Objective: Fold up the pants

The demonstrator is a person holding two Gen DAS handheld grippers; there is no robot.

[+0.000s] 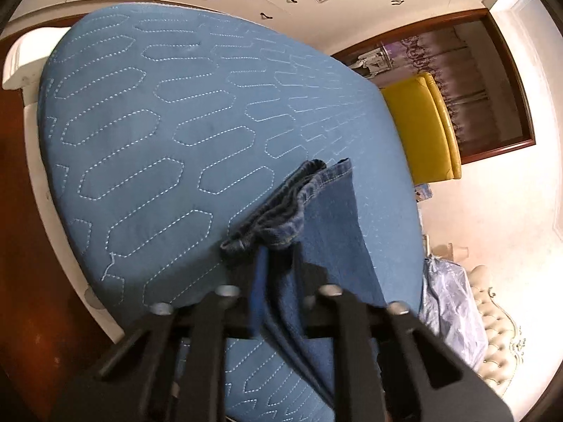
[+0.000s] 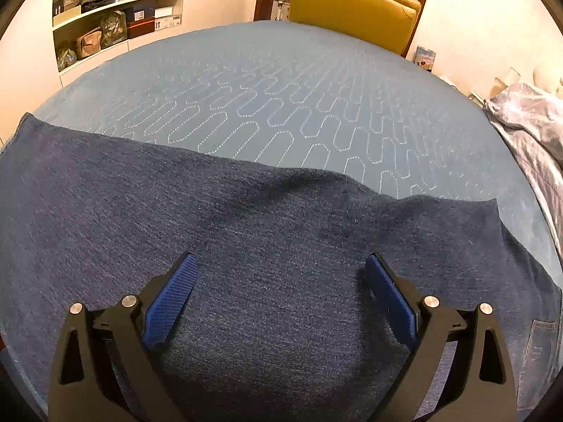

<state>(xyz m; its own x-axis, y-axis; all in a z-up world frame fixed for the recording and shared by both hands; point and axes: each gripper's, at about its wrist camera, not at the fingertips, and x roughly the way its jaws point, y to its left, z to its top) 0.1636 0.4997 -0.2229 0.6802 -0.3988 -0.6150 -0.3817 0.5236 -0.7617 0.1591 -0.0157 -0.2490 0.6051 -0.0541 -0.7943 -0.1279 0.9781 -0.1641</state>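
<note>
Dark blue denim pants (image 2: 246,232) lie spread across the near part of a blue quilted mattress (image 2: 281,98). One back pocket (image 2: 540,348) shows at the lower right. My right gripper (image 2: 281,260) hovers just over the denim, open wide, and its blue pads (image 2: 172,299) hold nothing. In the left wrist view a pant leg end (image 1: 330,218) runs up from the mattress (image 1: 147,112) into my left gripper (image 1: 274,260). That gripper is shut on the bunched hem (image 1: 278,218), with cloth pinched between its jaws and one blue pad (image 1: 259,281) showing.
A yellow chair (image 2: 352,3) stands past the far edge of the mattress. Open shelves (image 2: 112,17) with boxes and bags fill the back left wall. A pale crumpled bedding bundle (image 2: 531,126) lies at the right edge. A white bed frame (image 1: 38,161) borders the mattress.
</note>
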